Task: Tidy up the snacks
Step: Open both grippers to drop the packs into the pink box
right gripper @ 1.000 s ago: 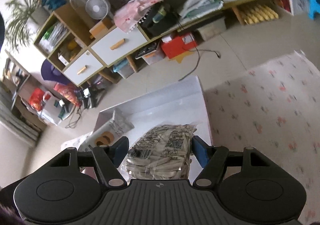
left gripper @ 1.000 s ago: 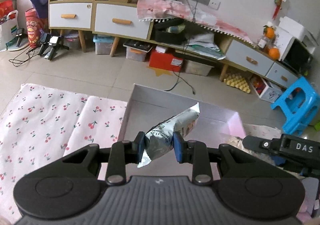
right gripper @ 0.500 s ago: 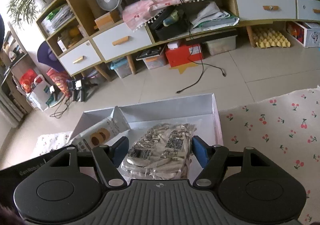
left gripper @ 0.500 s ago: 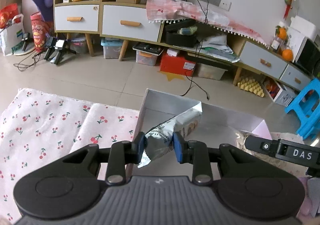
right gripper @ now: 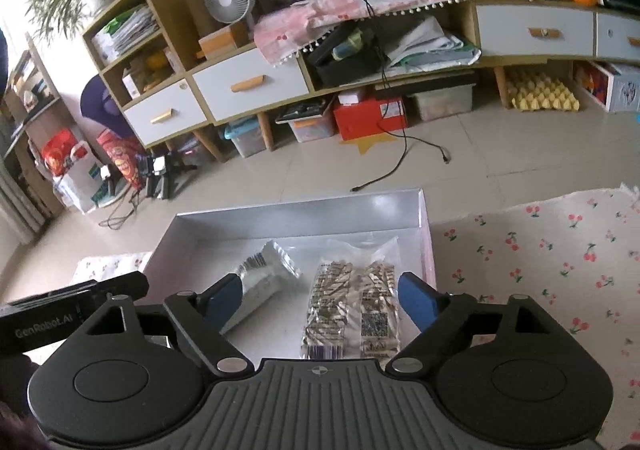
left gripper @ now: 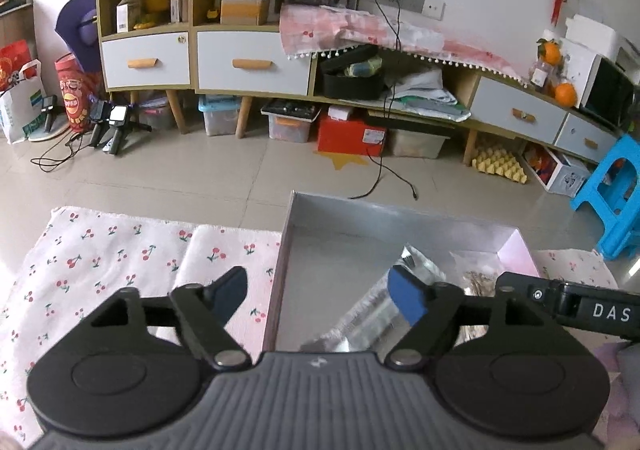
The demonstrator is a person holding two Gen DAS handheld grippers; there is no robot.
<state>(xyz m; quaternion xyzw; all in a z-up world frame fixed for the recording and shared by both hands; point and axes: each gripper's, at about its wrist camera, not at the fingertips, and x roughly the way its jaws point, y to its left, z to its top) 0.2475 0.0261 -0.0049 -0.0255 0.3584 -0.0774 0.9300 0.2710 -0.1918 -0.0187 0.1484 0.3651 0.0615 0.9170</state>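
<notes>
Both the left hand-held gripper point(left gripper: 320, 296) and right hand-held gripper point(right gripper: 320, 300) gape empty, apparently because the silver foil snack pouch point(right gripper: 260, 280) and clear printed snack packet point(right gripper: 352, 310) lie side by side in the shallow grey cardboard box point(right gripper: 296, 215).

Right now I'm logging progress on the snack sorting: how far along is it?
Done: a silver foil packet and a clear printed snack bag lie side by side in the grey box. In hand: nothing; the left gripper and right gripper are both open above the box. Left: no other loose snacks show on the cherry-print cloth, so it looks nearly finished.
</notes>
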